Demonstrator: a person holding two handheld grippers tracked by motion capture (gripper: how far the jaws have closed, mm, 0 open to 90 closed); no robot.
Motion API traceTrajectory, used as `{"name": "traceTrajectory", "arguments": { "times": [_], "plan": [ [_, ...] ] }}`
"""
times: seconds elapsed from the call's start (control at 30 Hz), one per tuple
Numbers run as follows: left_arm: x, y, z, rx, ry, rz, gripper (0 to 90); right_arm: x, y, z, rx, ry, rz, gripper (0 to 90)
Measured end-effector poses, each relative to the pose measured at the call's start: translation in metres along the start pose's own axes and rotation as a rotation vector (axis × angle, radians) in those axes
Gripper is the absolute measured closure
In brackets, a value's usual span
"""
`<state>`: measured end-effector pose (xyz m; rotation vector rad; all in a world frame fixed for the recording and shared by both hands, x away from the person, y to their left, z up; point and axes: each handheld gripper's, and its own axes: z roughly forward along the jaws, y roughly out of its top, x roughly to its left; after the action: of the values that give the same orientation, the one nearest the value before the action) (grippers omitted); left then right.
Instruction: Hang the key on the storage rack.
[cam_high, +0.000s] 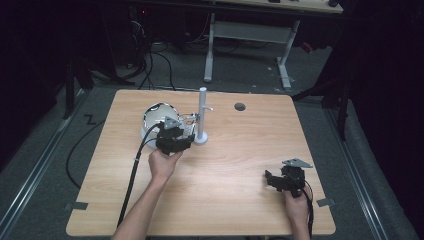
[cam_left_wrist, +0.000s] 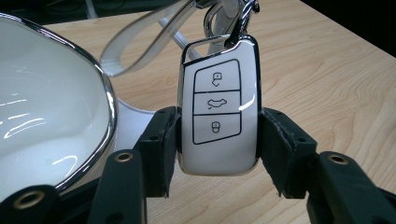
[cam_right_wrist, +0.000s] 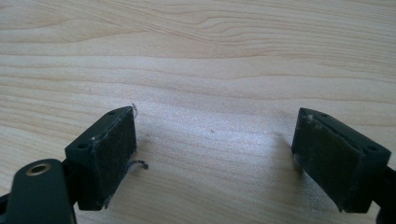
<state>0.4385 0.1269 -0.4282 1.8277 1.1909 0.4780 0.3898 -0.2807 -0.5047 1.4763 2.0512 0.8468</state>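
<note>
Our left gripper (cam_left_wrist: 217, 154) clamps the white key fob (cam_left_wrist: 218, 116), its long axis upright, hanging from the stand (cam_high: 202, 117) toward the tabletop's far edge; right gripper (cam_right_wrist: 215, 158) rests released.

Left gripper (cam_left_wrist: 218, 154) clamps something between its jaws; right gripper (cam_right_wrist: 215, 154) rests wide apart, empty.

White bowl (cam_high: 156, 116) and post stand (cam_high: 202, 116) flank left gripper (cam_high: 173, 136) closely; bare tabletop (cam_high: 235, 165) around right gripper (cam_high: 274, 181).
</note>
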Motion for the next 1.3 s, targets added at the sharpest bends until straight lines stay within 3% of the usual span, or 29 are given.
{"name": "traceTrajectory", "arguments": {
  "times": [0.1, 0.17, 0.4, 0.83, 1.1, 1.3],
  "plan": [
    [0.001, 0.0, 0.001, 0.0, 0.008, 0.014, 47.9, 0.0, 0.0, 0.0, -0.001, 0.0, -0.001, 14.0],
    [0.001, -0.001, 0.001, 0.016, 0.016, 0.002, 46.3, 0.0, 0.0, 0.0, 0.0, 0.0, -0.001, 14.0],
    [0.002, -0.002, -0.002, 0.003, 0.025, -0.001, 45.0, 0.0, 0.0, 0.0, 0.0, 0.0, 0.0, 14.0],
    [0.005, -0.005, -0.019, -0.035, 0.033, 0.005, 42.5, 0.0, 0.0, 0.0, 0.0, 0.0, 0.0, 14.0],
    [0.005, -0.008, -0.027, -0.029, 0.036, 0.024, 41.1, 0.0, 0.0, 0.0, -0.001, 0.0, -0.004, 14.0],
    [0.007, -0.011, -0.033, -0.039, 0.038, 0.011, 41.0, 0.0, 0.0, 0.0, 0.0, 0.0, -0.001, 14.0]
  ]
}}
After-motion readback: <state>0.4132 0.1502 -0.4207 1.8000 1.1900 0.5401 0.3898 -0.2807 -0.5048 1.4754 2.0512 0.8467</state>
